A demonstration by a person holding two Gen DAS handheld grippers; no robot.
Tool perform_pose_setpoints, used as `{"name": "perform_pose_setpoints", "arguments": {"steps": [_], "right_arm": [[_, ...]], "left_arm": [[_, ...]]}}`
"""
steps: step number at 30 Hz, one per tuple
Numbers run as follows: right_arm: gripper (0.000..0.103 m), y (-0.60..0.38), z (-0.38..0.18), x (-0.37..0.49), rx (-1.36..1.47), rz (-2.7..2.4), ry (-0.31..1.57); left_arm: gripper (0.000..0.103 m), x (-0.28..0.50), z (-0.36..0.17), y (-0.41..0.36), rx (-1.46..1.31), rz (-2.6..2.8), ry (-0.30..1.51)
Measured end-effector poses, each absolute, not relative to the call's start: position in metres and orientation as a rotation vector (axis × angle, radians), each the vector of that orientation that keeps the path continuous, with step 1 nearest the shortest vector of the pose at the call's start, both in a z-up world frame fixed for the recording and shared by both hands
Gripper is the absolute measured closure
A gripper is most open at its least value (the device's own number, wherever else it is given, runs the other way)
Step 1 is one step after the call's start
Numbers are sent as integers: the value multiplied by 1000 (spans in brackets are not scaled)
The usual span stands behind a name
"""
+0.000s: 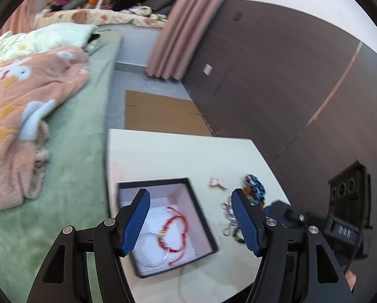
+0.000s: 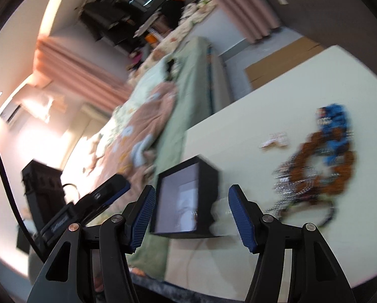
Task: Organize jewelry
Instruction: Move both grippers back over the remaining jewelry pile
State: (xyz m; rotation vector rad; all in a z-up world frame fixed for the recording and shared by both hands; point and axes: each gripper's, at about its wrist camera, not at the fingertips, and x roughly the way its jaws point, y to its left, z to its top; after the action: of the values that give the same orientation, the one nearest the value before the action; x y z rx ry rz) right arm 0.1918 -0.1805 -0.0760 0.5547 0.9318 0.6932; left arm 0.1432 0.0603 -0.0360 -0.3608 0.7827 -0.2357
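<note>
A black box point(image 1: 203, 217) with a white lining sits on the cream table point(image 1: 178, 156). In it lie a red cord bracelet point(image 1: 174, 229) and a thin clear ring point(image 1: 150, 255). My left gripper point(image 1: 191, 219) is open and empty above the box. A pile of jewelry lies to the right: a blue bracelet point(image 1: 256, 186), a silver chain point(image 1: 229, 212) and a small pale piece point(image 1: 216, 182). In the right wrist view my right gripper point(image 2: 191, 217) is open and empty, near the box point(image 2: 208, 174). The blue bracelet point(image 2: 336, 121), a brown bead bracelet point(image 2: 322, 166) and the pale piece point(image 2: 275, 140) lie blurred on the table.
A bed with a green cover point(image 1: 70, 151) and a pink blanket point(image 1: 24, 101) runs along the table's left edge. Flat cardboard point(image 1: 160, 113) lies on the floor beyond the table. A dark wall point(image 1: 289, 75) stands at the right. The right gripper's body point(image 1: 340, 227) shows at the right.
</note>
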Motion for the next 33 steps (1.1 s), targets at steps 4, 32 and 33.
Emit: {"name": "perform_pose_setpoints", "arguments": {"steps": [4,32,33], "right_arm": [[42,-206,-79,196,571,588,947],[42,-311,-96,186,623,402,1032],[42,-315,-96,185,629,398,1034]], "left_arm": [[35,147,-38,35,-310,-281,801],[35,128,-109,-59,-208,-237,972],[35,129,-113,-58,-214,-220,981]]}}
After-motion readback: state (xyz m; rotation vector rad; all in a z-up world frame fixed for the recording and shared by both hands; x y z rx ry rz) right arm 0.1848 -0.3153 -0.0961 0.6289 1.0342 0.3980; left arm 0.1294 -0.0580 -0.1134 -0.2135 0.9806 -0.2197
